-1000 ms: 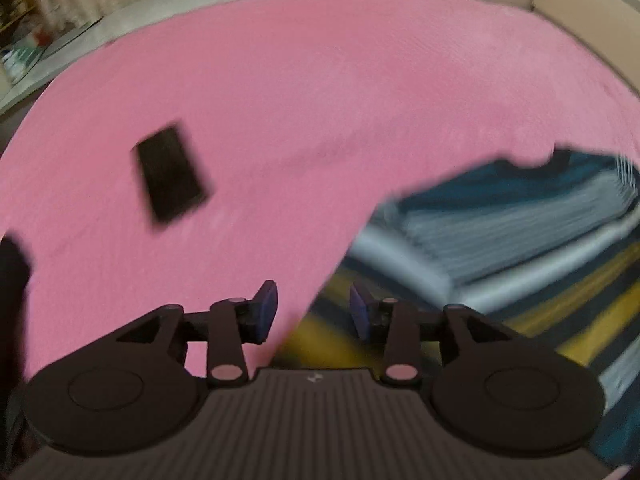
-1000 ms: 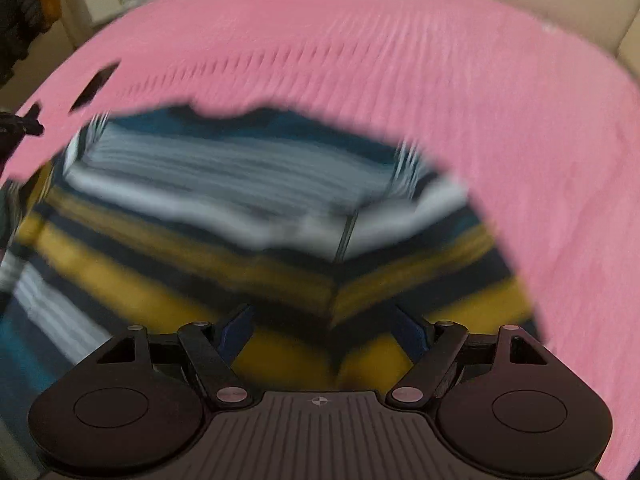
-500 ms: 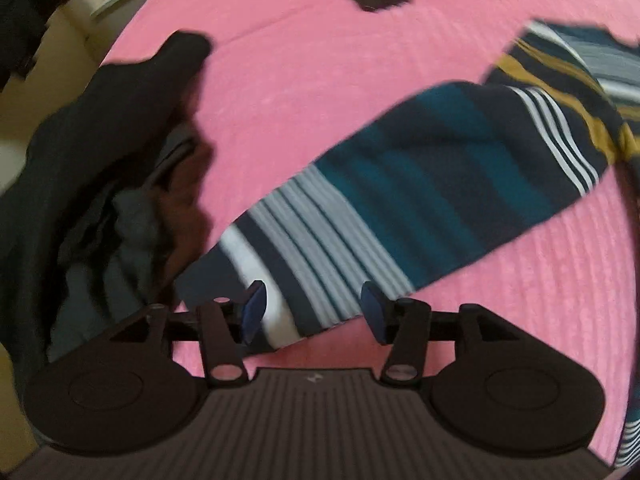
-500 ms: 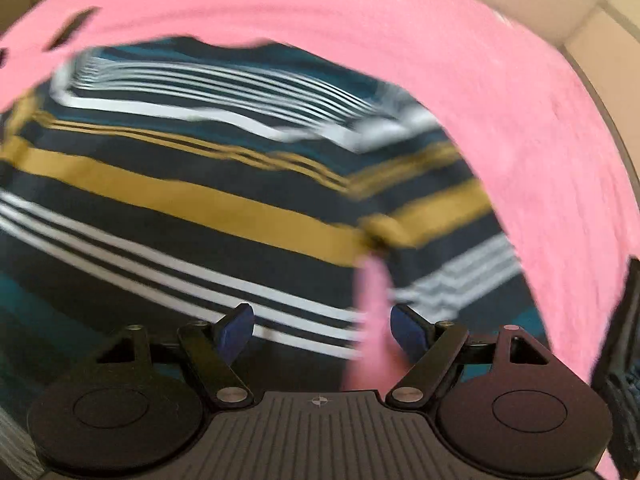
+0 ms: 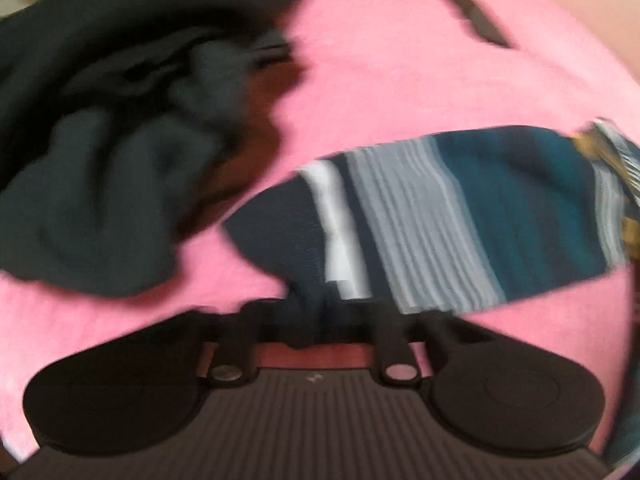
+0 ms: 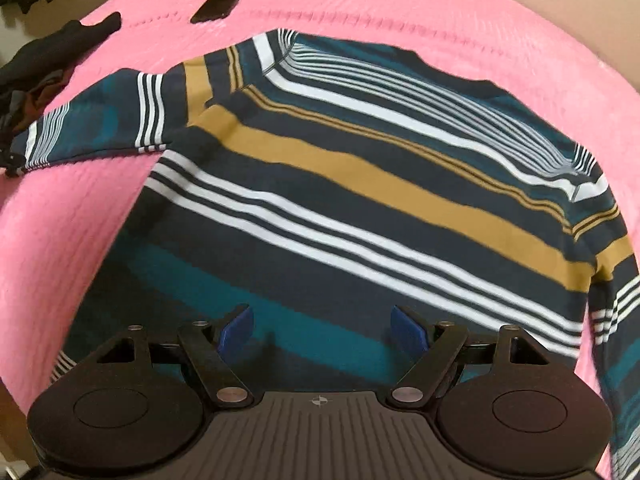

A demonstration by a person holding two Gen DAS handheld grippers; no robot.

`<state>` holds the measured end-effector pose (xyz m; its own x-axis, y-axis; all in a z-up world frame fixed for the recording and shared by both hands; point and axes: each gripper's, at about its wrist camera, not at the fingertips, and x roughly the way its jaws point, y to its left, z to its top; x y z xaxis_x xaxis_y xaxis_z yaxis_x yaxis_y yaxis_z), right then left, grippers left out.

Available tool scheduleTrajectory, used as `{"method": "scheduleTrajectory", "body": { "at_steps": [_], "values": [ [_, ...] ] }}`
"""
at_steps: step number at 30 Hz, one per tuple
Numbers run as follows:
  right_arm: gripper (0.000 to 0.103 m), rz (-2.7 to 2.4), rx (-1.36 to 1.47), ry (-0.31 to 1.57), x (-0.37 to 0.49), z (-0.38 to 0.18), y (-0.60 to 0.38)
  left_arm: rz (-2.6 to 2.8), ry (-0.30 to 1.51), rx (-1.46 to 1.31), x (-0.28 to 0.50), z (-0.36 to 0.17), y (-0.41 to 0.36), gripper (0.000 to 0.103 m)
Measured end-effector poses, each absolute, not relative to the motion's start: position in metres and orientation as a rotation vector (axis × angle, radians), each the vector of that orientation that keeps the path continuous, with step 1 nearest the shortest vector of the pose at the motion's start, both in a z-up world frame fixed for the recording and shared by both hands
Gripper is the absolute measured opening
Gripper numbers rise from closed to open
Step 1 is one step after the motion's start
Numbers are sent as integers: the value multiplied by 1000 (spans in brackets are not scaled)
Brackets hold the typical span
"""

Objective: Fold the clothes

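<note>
Left gripper [image 5: 320, 320] is closing, the cuff of the striped sweater [image 6: 360, 200] bunched between its jaws, so pull that sleeve [image 5: 460, 216] straight across the body. Sweater's flat on the pink bed [image 6: 60, 240] under the wide-apart, empty right gripper [image 6: 322, 330] (no containers around)

striped sweater [image 6: 340, 200] flat, pink bedspread [image 6: 60, 240], phone [image 6: 218, 5]
</note>
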<state>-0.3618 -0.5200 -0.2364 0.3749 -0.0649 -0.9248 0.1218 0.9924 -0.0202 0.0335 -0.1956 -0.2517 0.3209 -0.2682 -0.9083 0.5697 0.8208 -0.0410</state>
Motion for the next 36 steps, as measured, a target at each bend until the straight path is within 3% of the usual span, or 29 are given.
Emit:
{"method": "scheduleTrajectory", "body": {
  "at_steps": [3,5,8,11,14,20,24,29,36],
  "values": [
    [78,-128,45,1158,-359,-225,-509,-521,910,381,18,-211,-184,8],
    [79,-135,48,1152,-362,-220,-508,-471,885,416,19,-209,-169,9],
    [79,-161,90,1165,-371,-219,-510,-463,1020,377,31,-230,-158,17],
    [79,-220,186,1189,-391,-218,-517,-435,995,398,21,-223,-160,23],
    [79,-273,261,1201,-422,-216,-524,-417,954,412,0,-207,-162,24],
    [79,-419,387,1241,-492,-222,-553,-727,1102,375,-108,-196,-189,30],
    [79,-470,528,1224,-540,-230,-588,-920,1263,322,-198,-215,-217,34],
    [79,-514,579,1210,-599,-242,-637,-1014,1356,466,-289,-246,-250,35],
    [78,-430,650,1275,-662,-274,-673,-943,1308,605,-333,-247,-259,39]
  ]
}}
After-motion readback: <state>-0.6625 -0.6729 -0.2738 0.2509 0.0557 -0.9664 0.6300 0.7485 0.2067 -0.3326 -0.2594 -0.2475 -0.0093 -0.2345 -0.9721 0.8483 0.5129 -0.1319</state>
